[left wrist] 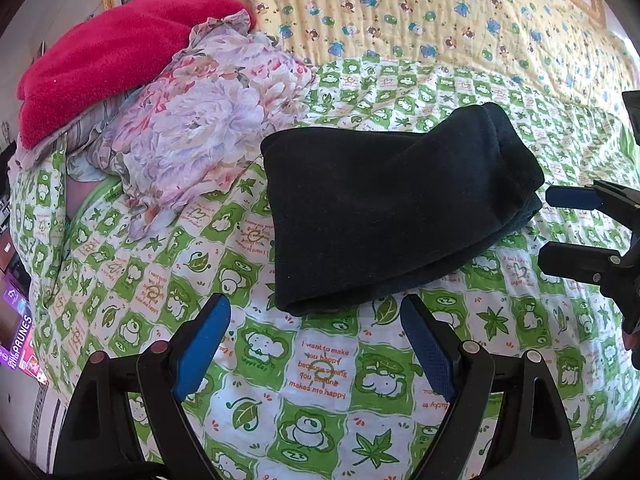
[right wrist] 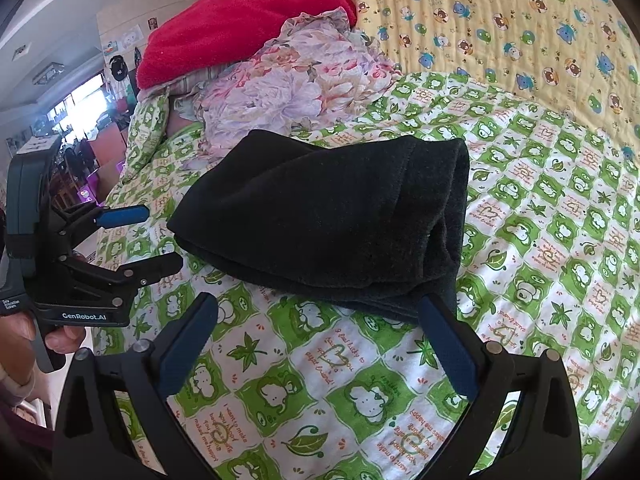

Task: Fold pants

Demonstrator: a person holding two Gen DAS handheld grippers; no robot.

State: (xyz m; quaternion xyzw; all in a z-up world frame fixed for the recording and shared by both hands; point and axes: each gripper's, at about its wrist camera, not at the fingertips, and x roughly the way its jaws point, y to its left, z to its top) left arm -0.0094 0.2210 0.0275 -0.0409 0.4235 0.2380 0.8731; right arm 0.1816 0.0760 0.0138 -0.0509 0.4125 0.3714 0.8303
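Left gripper: held low over the bed, fingers pointing toward the far side, jaws spread wide with nothing between them, blue pads facing inward; its tips stand just short of the near edge of the pants. Right gripper: same low, forward-pointing pose, jaws likewise spread and empty, its right finger touching or just overlapping the near right corner of the pants, which of the two cannot be told. Pants: dark, folded into a compact stack of layers, lying on the green-and-white quilt in the middle of the bed, between the two grippers and beyond them. Floral cloth: crumpled, far left of the pants, close to their far left corner. Red blanket: piled on top, farther left. Yellow bear-print cover: across the far side. Left wrist view only: the right gripper seen side-on at the right edge, open; a purple box lettered "PRUNES" off the bed's left side. Right wrist view only: the left gripper seen side-on at the left edge, open, with the person's hand around its handle; a room with windows behind.
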